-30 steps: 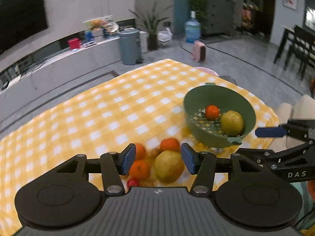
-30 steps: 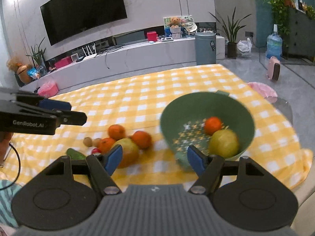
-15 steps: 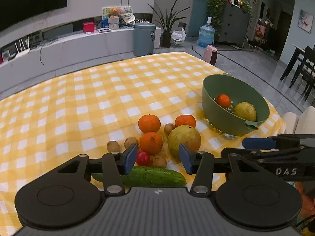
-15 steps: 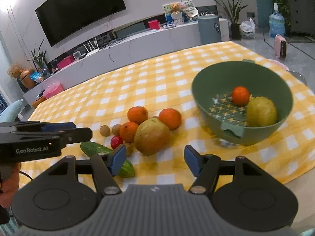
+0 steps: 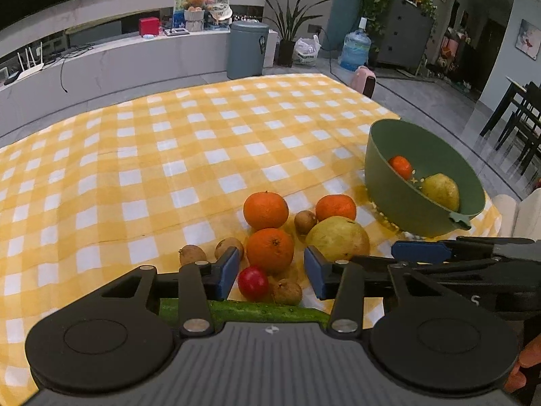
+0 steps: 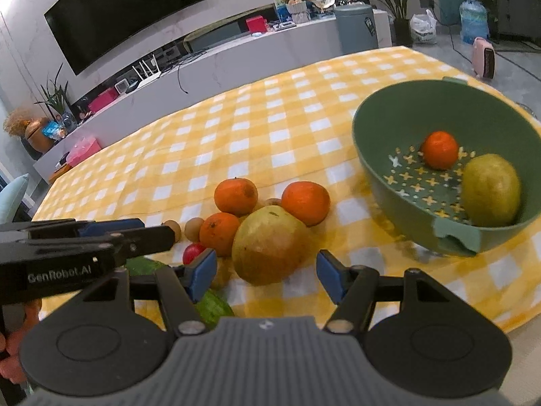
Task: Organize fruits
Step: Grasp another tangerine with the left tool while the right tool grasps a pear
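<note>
Right of both tongs, the green bowl (image 6: 389, 128) holds a mandarin (image 6: 440, 150) and a pear (image 6: 490, 189). Left tongs (image 5: 272, 272) are closing on nothing; right tongs (image 6: 267, 275) stand apart.

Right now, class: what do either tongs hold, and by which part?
Nothing is held: left tongs are closing on air above the fruit; right tongs stand open, empty.

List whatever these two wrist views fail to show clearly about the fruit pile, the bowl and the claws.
- Cucumber: left wrist view, both ends hidden behind the left claw; its jaws are closing, nothing pressed between them.
- Cucumber again: right wrist view, mostly covered by the right claw.
- Green bowl: right wrist view, far side cut by the frame edge.
- Small brown fruits: right wrist view, too small to identify.
</note>
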`<state>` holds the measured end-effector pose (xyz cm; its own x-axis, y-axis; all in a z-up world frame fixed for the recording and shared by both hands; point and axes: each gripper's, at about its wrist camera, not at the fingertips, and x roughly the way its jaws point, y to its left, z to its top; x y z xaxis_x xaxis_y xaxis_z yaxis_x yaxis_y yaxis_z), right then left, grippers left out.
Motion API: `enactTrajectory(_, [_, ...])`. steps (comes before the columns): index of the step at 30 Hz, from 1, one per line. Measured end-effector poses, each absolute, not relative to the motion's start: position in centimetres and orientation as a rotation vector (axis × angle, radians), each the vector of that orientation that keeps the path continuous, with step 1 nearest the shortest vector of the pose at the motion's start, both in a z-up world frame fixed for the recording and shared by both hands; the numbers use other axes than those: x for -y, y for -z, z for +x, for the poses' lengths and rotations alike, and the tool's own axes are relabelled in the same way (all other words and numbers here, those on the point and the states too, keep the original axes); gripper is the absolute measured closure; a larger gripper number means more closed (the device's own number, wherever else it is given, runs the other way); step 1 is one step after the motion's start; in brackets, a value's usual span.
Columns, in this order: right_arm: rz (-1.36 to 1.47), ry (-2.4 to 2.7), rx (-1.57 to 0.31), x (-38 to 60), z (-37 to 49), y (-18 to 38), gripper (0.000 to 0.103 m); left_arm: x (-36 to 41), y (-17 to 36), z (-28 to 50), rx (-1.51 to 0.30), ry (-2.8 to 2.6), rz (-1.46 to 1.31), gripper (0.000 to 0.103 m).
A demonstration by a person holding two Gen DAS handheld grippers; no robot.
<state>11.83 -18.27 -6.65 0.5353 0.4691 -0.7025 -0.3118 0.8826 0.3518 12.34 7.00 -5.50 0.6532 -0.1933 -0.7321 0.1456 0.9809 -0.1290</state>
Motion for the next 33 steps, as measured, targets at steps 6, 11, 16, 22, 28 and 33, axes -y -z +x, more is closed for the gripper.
enactTrajectory(6, [0.221,-0.467,-0.931,17.8,13.6,8.1,0.039,-7.7,6.4,13.6,-0.866,0.200,-0.057,0.054])
enactTrajectory(11, [0.259,-0.474,-0.952,17.6,14.6,8.8,0.038,-7.8,6.9,13.9,-0.882,0.210,-0.033,0.054])
enactTrajectory(16, [0.279,-0.476,-0.966,17.8,15.1,9.3,0.042,-7.1,7.1,14.3,-0.879,0.227,0.043,0.055])
enactTrajectory(22, [0.254,-0.472,-0.977,18.6,14.6,8.9,0.043,-5.8,7.5,14.9,-0.877,0.270,0.139,0.056])
enactTrajectory(28, [0.231,-0.444,-0.996,20.1,14.1,8.7,0.043,-3.7,8.1,15.7,-0.874,0.297,0.263,0.056])
enactTrajectory(33, [0.238,-0.446,-0.999,20.7,13.9,8.8,0.043,-2.1,9.1,16.3,-0.872,0.298,0.357,0.052])
